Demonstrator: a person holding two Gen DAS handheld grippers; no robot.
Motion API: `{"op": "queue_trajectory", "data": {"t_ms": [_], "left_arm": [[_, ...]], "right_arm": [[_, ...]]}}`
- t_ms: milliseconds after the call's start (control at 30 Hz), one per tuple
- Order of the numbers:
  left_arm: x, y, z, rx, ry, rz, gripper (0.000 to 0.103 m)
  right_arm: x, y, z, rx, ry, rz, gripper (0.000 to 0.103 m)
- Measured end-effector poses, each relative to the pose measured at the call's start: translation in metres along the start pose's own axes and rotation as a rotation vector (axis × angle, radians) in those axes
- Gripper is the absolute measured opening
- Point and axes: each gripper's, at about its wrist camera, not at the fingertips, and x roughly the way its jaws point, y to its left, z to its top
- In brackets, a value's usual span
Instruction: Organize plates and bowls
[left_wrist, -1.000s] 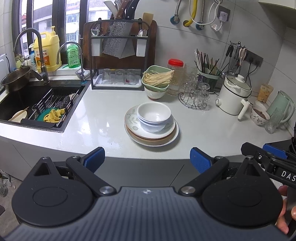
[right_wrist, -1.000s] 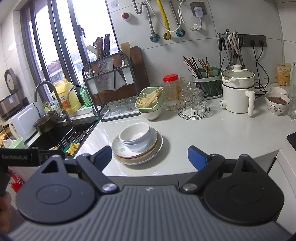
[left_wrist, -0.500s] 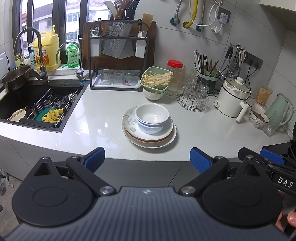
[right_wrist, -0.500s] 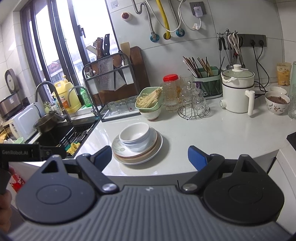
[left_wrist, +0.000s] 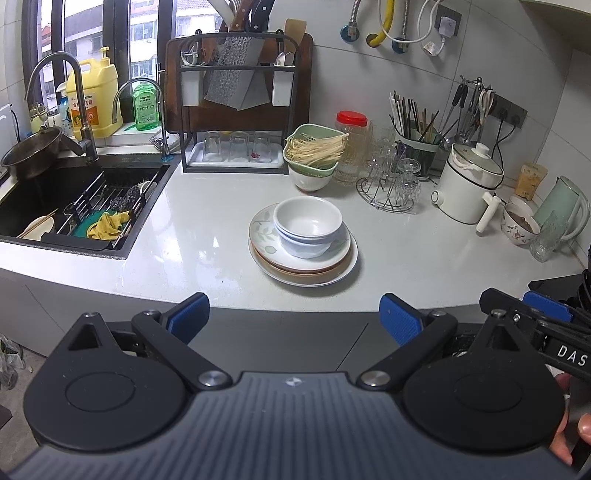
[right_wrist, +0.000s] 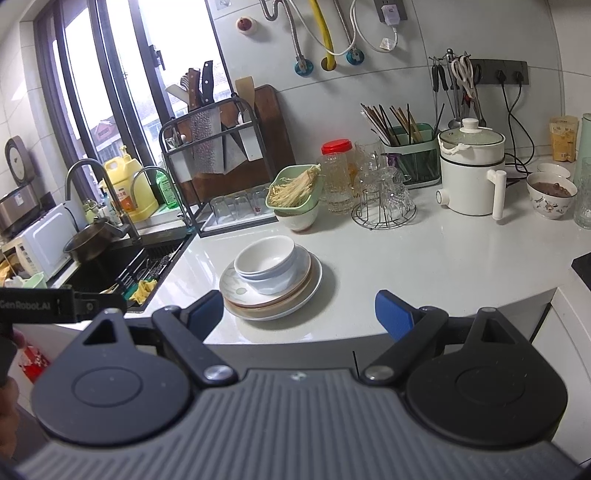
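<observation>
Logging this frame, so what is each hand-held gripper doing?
Left hand-held gripper: open, holding nothing.
Right hand-held gripper: open, holding nothing.

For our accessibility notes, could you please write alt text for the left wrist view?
The open left gripper faces stacked bowls on stacked plates on a white counter, with a sink at left.

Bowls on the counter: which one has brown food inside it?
The floral-patterned bowl at the far right, beside the white electric pot. The stacked bowls on the plates are empty, and one bowl carries a green basket.
</observation>
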Motion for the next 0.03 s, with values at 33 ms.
{"op": "queue_trajectory", "data": {"t_ms": [33], "left_arm": [[0.0000, -0.0001, -0.0013, -0.001, -0.001, 0.003, 0.100]], "right_arm": [[-0.0002, -0.0002, -0.0004, -0.001, -0.001, 0.001, 0.090]]}}
